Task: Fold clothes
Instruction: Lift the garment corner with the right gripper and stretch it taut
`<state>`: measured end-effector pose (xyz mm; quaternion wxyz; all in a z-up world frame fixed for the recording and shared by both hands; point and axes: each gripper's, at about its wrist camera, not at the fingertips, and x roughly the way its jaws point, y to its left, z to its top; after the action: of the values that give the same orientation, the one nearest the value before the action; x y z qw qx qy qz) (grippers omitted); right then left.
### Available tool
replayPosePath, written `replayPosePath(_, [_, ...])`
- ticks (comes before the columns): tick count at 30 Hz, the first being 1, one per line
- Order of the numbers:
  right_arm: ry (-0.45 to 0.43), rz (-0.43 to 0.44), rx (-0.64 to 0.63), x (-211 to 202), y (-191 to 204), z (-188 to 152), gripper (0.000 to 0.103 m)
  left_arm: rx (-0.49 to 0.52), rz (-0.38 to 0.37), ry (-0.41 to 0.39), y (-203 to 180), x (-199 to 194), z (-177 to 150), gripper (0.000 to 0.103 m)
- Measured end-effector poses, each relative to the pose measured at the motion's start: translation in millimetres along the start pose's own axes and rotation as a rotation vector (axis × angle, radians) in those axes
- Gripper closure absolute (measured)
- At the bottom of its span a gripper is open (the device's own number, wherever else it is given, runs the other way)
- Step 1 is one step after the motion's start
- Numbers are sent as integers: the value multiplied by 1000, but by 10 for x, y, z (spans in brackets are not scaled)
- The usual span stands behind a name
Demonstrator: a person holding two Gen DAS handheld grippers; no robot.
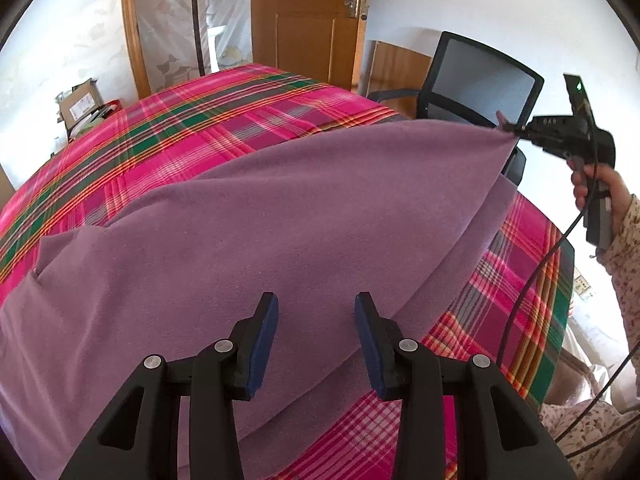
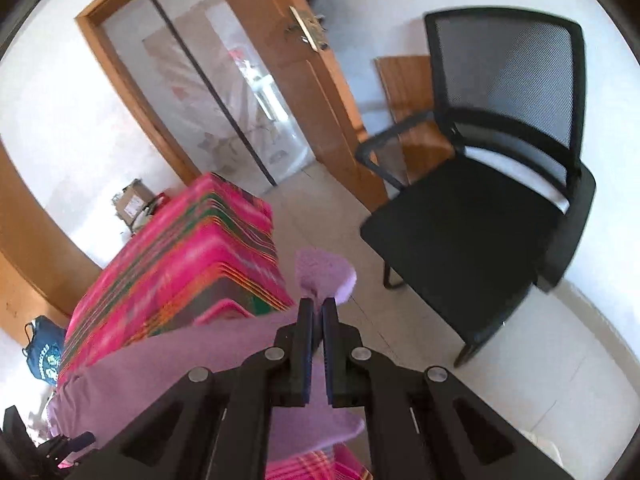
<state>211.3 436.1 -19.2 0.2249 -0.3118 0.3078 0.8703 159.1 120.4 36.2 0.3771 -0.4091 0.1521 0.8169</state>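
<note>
A purple fleece garment [image 1: 248,232] is lying spread across a table covered by a pink, green and orange plaid cloth [image 1: 224,120]. One corner of the garment is being lifted off the table and pulled taut toward the right, so the fabric is rising in a smooth slope to a point.

The right gripper [image 2: 317,304] is clenching that raised corner: its two dark jaws are pressed together on the fabric, and a small tuft of purple fleece is sticking out beyond the tips. In the left wrist view, this same gripper is seen at the far right, held by a person's hand [image 1: 592,188] in a floral sleeve [image 1: 624,256], with a black cable [image 1: 532,280] hanging from it.

The left gripper [image 1: 316,312] is hovering just above the near part of the garment, pointing downward. Its blue-padded jaws are standing apart, with nothing between them.

Beyond the table, a black mesh office chair [image 2: 500,184] is standing on a pale tiled floor, near an open wooden door [image 1: 308,12]. A cardboard box [image 1: 80,102] is sitting past the table's far left edge.
</note>
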Motion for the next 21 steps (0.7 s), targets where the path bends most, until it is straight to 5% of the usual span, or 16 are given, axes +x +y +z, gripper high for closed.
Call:
replayPosePath(7, [60,-53,-4,213,-85,-113,98,-25,-8,-7,99,-158,-55,62])
replayPosePath(12, [30,10,57,92,-147,-102,98,-41,17,5,211,-281,-149,62])
replayPosePath(21, [-64,28,-30,-335,248,206,98,49,2,16,-27,-201,-192,62])
